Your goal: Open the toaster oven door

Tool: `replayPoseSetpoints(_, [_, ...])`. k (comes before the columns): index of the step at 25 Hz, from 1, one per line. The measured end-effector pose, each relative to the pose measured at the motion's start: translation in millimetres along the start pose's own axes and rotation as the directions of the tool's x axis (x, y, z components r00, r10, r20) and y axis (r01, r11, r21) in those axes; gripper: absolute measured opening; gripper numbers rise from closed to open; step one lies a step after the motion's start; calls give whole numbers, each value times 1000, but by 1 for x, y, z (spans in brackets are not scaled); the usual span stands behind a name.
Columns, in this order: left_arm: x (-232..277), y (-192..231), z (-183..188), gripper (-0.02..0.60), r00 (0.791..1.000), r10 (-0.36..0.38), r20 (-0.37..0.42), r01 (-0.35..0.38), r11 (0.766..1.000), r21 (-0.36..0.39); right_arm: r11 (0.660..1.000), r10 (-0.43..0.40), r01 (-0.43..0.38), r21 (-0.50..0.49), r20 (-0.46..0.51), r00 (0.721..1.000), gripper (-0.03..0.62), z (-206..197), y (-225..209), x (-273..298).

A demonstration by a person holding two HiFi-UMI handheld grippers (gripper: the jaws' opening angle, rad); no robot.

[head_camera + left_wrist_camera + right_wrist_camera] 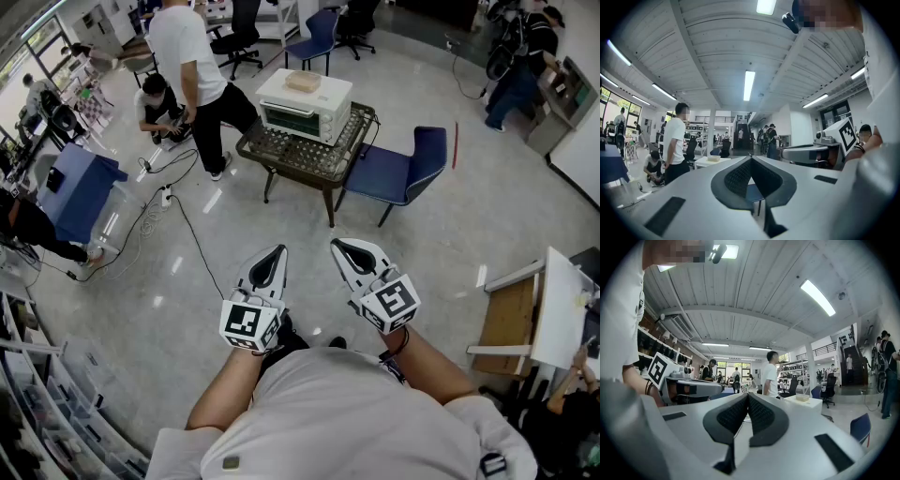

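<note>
A white toaster oven (305, 105) stands on a low dark table (281, 161) across the floor, its glass door (294, 120) closed and facing me. Something tan lies on its top. My left gripper (277, 251) and right gripper (339, 246) hang side by side near my body, far short of the table, both shut with nothing between the pads. In the left gripper view the jaws (751, 158) meet at the tip and the oven (708, 161) is small in the distance. In the right gripper view the jaws (748, 394) are also pressed together, with the oven (804, 403) off to the right.
A blue chair (398, 173) stands right of the table. A person in a white shirt (192, 56) stands at its left, another crouches beyond (157, 105). Cables (178, 216) trail over the floor on the left. A wooden desk (525, 319) is at my right.
</note>
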State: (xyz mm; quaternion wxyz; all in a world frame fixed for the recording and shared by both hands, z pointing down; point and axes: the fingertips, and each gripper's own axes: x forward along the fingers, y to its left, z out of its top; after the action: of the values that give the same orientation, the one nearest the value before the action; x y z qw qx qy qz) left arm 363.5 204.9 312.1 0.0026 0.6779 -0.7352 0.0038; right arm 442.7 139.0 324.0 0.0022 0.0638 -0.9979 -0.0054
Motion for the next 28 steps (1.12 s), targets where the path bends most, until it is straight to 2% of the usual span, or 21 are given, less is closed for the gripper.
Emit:
replayPoseSetpoints(7, [2,16,-1,17,1000,2,0,-2,1000,-9,1000,-11,11,0,3,1000,18,1,-1,11])
replayPoseSetpoints(18, [21,72,-12,17,1000,-21,3,21,999,-41,995,-98,98,-17,7,995,18,-1,-16,55])
replayPoseSetpoints(24, [33,135,-12,17,998,-69,6,69,995,-70,992,-128,128,-10,1,992,18,-2,-13,116])
replayPoseSetpoints(28, [39,182,-2,17,995,-101,7,101,993,-54,989,-145,145,2,-15,989,18,-3,-6,160])
